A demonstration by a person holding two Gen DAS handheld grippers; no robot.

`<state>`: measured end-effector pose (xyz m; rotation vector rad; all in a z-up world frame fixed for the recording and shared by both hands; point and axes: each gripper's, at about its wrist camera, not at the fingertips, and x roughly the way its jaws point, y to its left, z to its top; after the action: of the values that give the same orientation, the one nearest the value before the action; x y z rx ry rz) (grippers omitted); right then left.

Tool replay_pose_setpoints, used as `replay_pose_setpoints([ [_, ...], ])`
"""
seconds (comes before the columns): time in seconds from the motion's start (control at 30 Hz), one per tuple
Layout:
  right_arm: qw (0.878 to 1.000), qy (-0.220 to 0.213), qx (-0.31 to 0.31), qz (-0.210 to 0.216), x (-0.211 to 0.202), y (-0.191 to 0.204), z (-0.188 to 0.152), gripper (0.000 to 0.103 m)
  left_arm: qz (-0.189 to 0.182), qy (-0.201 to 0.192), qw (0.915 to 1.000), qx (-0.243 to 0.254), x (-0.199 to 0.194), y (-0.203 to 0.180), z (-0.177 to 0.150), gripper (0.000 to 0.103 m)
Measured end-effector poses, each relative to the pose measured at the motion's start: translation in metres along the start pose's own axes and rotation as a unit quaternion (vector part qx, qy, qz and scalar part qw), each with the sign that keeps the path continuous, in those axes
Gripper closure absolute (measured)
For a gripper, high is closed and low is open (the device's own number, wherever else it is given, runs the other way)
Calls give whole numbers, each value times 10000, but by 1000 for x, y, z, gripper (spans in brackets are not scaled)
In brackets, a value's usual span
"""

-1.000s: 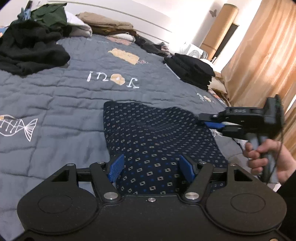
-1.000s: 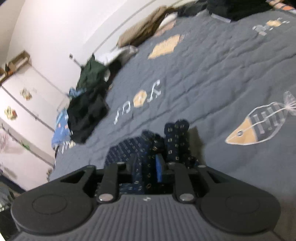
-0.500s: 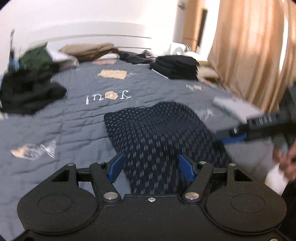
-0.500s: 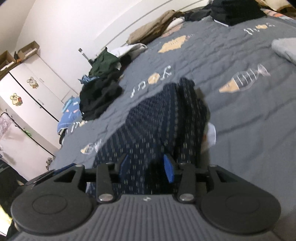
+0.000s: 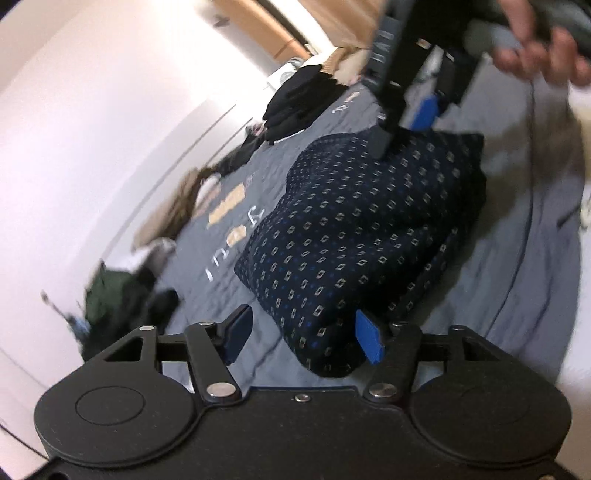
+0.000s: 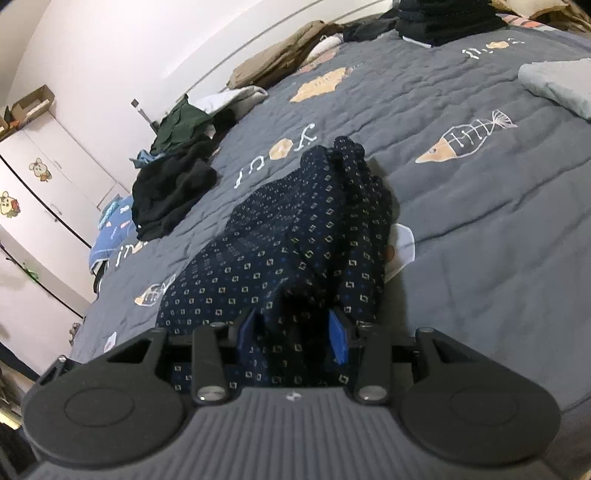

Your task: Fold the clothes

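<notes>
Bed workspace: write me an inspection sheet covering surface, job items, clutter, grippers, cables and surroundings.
Surface: grey quilt with fish prints, wrinkled.
Job's things: navy patterned garment, partly folded, lying on the quilt.
Clutter: black clothes pile, green garment, tan clothes and folded black stack along the far side; light grey folded item to the right.
Grippers: left gripper open, garment corner between its fingers; right gripper open, its fingers have just been opening, garment fabric between them.
Cables: thin dark cord hanging below the hand on the right gripper.
Surroundings: white wardrobe with animal stickers; white wall.
</notes>
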<state>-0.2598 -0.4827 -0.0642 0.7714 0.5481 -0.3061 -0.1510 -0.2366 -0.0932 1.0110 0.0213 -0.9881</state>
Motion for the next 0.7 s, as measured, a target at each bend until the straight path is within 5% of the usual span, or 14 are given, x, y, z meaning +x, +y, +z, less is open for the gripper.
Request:
replay_pose_setpoints([
  [0.03, 10000, -2, 9, 19, 1, 0, 0, 61, 43, -15, 9999, 134, 3, -4, 0, 45],
  [0.1, 10000, -52, -11, 60, 2, 0, -1, 67, -2, 9, 9997, 247, 7, -8, 0, 68],
  [0.2, 9999, -92, -86, -16, 3, 1, -2, 90, -36, 79, 9986, 525, 13, -13, -5, 84],
  [0.27, 9999, -124, -38, -66, 1, -1, -1, 92, -88, 167, 9970, 748, 14, -12, -12, 89],
  [0.43, 9999, -79, -18, -114, -2, -6, 0, 92, -492, 335, 9958, 702, 5, 8, -18, 92],
  [0.57, 9993, 253, -249, -80, 3, -2, -3, 90, -360, 269, 9969, 647, 7, 3, -17, 87],
  [0.63, 9992, 269, -301, -5, -1, 0, -2, 89, -289, 203, 9964, 775, 6, -3, -17, 82],
  [0.7, 9993, 276, -195, 170, -7, -2, 2, 88, -137, 126, 9962, 847, 3, -5, -16, 66],
])
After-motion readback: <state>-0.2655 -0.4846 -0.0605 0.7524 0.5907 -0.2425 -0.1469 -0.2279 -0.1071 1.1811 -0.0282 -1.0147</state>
